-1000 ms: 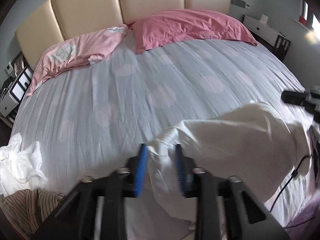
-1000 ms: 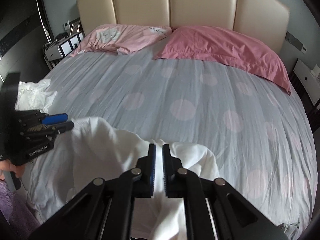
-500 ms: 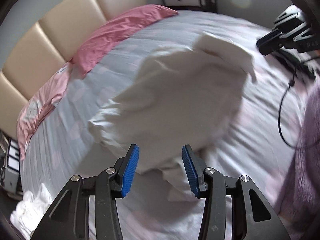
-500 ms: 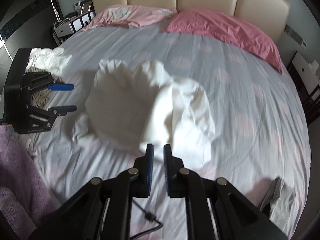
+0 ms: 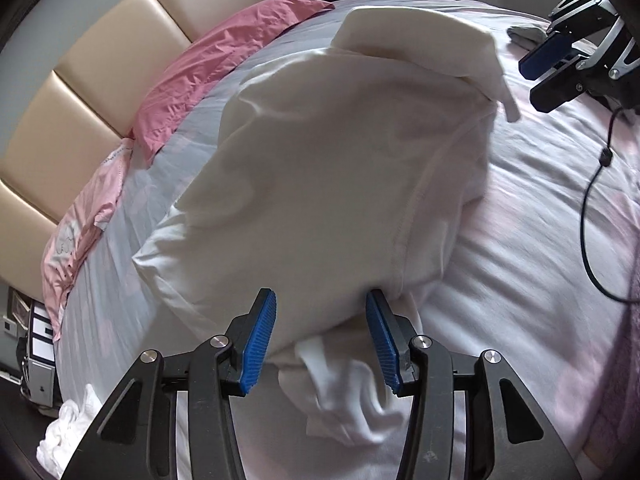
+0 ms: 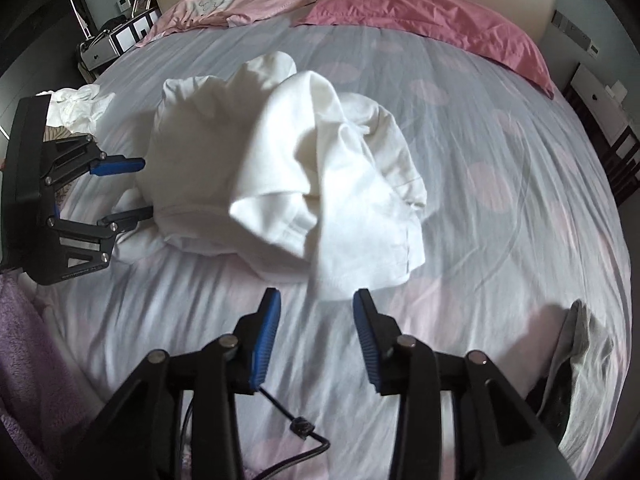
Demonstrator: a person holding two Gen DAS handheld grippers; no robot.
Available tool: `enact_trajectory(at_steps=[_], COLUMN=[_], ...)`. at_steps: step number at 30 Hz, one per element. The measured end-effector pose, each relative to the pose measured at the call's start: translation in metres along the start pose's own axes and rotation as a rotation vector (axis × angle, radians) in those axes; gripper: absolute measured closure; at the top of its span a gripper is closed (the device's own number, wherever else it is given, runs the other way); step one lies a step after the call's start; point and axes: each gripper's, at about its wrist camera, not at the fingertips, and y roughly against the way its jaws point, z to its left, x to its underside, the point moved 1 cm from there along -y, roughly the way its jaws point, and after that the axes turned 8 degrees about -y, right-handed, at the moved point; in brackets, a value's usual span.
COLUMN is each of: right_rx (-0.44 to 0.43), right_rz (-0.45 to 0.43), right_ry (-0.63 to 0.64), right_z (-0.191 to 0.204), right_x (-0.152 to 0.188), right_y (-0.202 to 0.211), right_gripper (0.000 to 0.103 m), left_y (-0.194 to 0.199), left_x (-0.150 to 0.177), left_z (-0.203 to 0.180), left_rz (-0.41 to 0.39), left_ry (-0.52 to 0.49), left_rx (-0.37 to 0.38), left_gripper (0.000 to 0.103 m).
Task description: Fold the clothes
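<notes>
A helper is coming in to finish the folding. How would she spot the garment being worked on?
On the bed, look mid-mattress, below the pink pillows. The white garment lies there in a rumpled heap, far bigger than the small white pile at the bed's left edge.

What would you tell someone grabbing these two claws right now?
Left gripper: open, its jaws either side of the white shirt's near edge, not clamped.
Right gripper: open, empty, just short of the shirt.
The shirt lies in a rumpled heap mid-bed; more crumpled clothes sit at the bed's left edge.
Done: no fold shows.
Left: spread the shirt flat, fold it, then probably the rest.
</notes>
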Motion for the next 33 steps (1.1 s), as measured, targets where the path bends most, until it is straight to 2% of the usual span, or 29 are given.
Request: enact_trajectory(at_steps=[3, 4, 5, 6, 9, 11, 16, 19, 21, 23, 29, 33], right_rx=[-0.001, -0.014, -0.023, -0.023, -0.011, 0.007, 0.071, 0.078, 0.067, 0.057, 0.072, 0.113], right_rz=[-0.023, -0.038, -0.053, -0.072, -0.120, -0.131, -0.122, -0.074, -0.056, -0.042, -0.195, -0.200], right_ry=[-0.011, -0.031, -0.050, -0.068, -0.118, -0.160, -0.268, -0.285, -0.270, -0.255, -0.145, 0.041], right_z=[-0.001, -0.003, -0.007, -0.012, -0.031, -0.052, -0.108, -0.127, -0.128, -0.128, -0.117, -0.090], right_x=[-0.011, -0.016, -0.020, -0.025, -0.042, -0.055, -0.079, -0.084, -0.080, -0.076, -0.050, -0.031], right_y=[-0.006, -0.006, -0.006, -0.004, 0.001, 0.000, -0.016, -0.034, -0.038, -0.041, 0.006, 0.022], right_gripper=[0.066, 0.070, 0.077, 0.089, 0.095, 0.096, 0.096, 0.095, 0.093, 0.092, 0.091, 0.090], left_y=[-0.003, -0.002, -0.001, -0.001, 0.001, 0.001, -0.001, 0.001, 0.004, 0.009, 0.015, 0.011], left_x=[-0.006, -0.007, -0.009, -0.011, -0.016, -0.018, -0.023, -0.019, -0.013, -0.006, 0.011, 0.017], left_z=[0.003, 0.006, 0.009, 0.012, 0.021, 0.026, 0.037, 0.042, 0.043, 0.043, 0.026, 0.009], left_rz=[-0.016, -0.024, -0.031, -0.039, -0.060, -0.064, -0.072, -0.067, -0.061, -0.064, -0.023, -0.002], left_ry=[0.023, 0.033, 0.044, 0.055, 0.083, 0.081, 0.075, 0.061, 0.034, -0.004, -0.163, -0.253], left_rx=[-0.002, 0.004, 0.009, 0.014, 0.029, 0.032, 0.040, 0.049, 0.038, 0.030, -0.006, -0.037], left_gripper=[0.055, 0.057, 0.065, 0.072, 0.082, 0.083, 0.082, 0.079, 0.061, 0.056, 0.056, 0.056])
